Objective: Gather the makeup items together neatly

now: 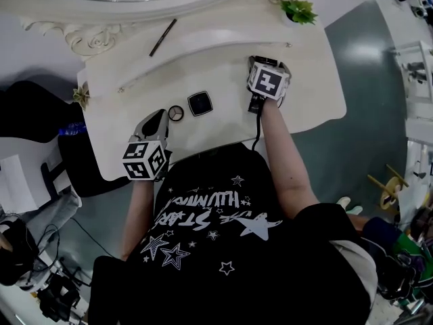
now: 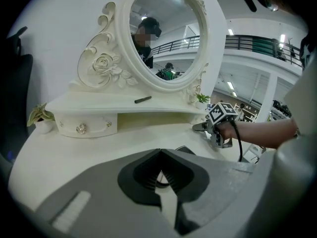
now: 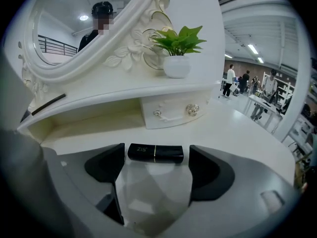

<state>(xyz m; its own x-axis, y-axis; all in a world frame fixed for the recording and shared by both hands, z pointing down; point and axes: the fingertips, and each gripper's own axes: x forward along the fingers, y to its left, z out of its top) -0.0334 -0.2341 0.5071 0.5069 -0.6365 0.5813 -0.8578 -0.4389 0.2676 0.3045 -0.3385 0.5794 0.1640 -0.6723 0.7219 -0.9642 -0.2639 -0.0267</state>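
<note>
A black lipstick tube (image 3: 155, 153) lies crosswise on the white vanity top (image 3: 237, 133), between the tips of my open right gripper (image 3: 157, 163); the jaws stand on either side of it without pressing. In the head view the right gripper (image 1: 269, 62) covers the tube. A round compact (image 1: 176, 113) and a square black compact (image 1: 199, 103) lie side by side near the table's front. My left gripper (image 1: 157, 122) sits just left of the round compact, shut, with nothing held (image 2: 159, 152). A dark makeup pencil (image 1: 163, 37) rests on the upper shelf.
An oval mirror (image 2: 166, 33) with carved trim stands at the back. A potted plant (image 3: 177, 48) sits on the right shelf above a small drawer (image 3: 171, 112). Another small plant (image 2: 42, 115) stands at the left end. The person's body is at the table's front edge (image 1: 203, 151).
</note>
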